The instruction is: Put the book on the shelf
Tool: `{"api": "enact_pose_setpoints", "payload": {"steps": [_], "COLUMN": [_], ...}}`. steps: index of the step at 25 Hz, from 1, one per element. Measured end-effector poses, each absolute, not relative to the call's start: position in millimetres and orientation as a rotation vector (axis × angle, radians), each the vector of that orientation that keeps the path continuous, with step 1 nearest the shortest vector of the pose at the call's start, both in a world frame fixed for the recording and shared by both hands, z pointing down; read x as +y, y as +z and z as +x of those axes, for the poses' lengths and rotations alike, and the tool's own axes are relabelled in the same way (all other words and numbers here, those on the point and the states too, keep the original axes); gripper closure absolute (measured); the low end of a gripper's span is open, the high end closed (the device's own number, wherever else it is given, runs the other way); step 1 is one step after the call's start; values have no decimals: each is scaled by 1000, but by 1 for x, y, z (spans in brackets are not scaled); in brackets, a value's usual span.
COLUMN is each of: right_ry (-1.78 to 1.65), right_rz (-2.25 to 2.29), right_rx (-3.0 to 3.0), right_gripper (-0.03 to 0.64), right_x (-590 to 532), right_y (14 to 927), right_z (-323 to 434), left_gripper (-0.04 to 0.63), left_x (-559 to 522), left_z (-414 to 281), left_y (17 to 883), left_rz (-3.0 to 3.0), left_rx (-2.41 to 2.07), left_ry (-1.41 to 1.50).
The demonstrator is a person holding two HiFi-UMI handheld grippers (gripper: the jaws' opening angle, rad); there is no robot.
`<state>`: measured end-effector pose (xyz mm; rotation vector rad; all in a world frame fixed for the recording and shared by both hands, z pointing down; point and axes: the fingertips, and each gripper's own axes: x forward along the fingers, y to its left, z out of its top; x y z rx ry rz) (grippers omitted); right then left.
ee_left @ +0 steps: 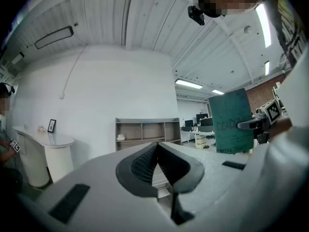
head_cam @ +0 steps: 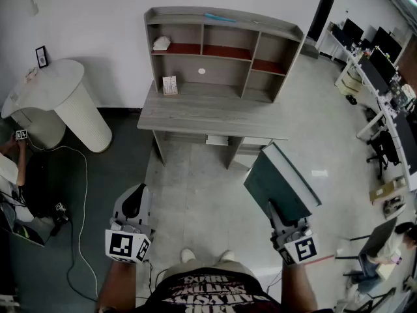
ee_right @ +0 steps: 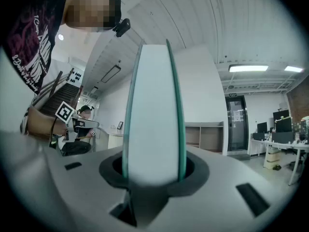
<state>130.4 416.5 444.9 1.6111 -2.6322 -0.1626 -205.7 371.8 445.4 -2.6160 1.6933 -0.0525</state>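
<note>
A dark green book (head_cam: 280, 181) with white page edges stands upright in my right gripper (head_cam: 279, 215), whose jaws are shut on its lower edge. In the right gripper view the book (ee_right: 154, 115) fills the middle, clamped on both covers in that gripper (ee_right: 154, 174). The grey wooden shelf (head_cam: 221, 34) sits on a desk (head_cam: 208, 116) some way ahead across the floor, against the white wall. My left gripper (head_cam: 133, 204) hangs low at the left, shut with nothing in it (ee_left: 157, 151). From the left gripper view the book (ee_left: 234, 122) shows at the right and the shelf (ee_left: 147, 132) straight ahead.
A white object (head_cam: 161, 43) lies in the shelf's left compartment and a small box (head_cam: 170, 85) stands on the desk. A white ribbed stand (head_cam: 62, 103) and a floor cable (head_cam: 83, 194) are at the left. Office desks with monitors (head_cam: 384, 64) and a chair (head_cam: 381, 149) line the right.
</note>
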Motion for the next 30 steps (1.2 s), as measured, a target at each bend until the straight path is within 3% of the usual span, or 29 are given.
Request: {"api": "enact_pose_setpoints", "payload": {"steps": [19, 30], "right_ry": [-167, -80], "right_rz": [1565, 1520], "right_rx": [-2772, -2835], "right_gripper": [457, 457], "right_x": [445, 485], "right_y": [432, 440], "right_z": [114, 195], "left_gripper": [589, 589], "left_x": [396, 434], "left_z": [-193, -117], "left_y": [450, 443], "left_rz": [-2628, -2675], "left_rx": [1623, 1669], "left_ry": [-79, -67]}}
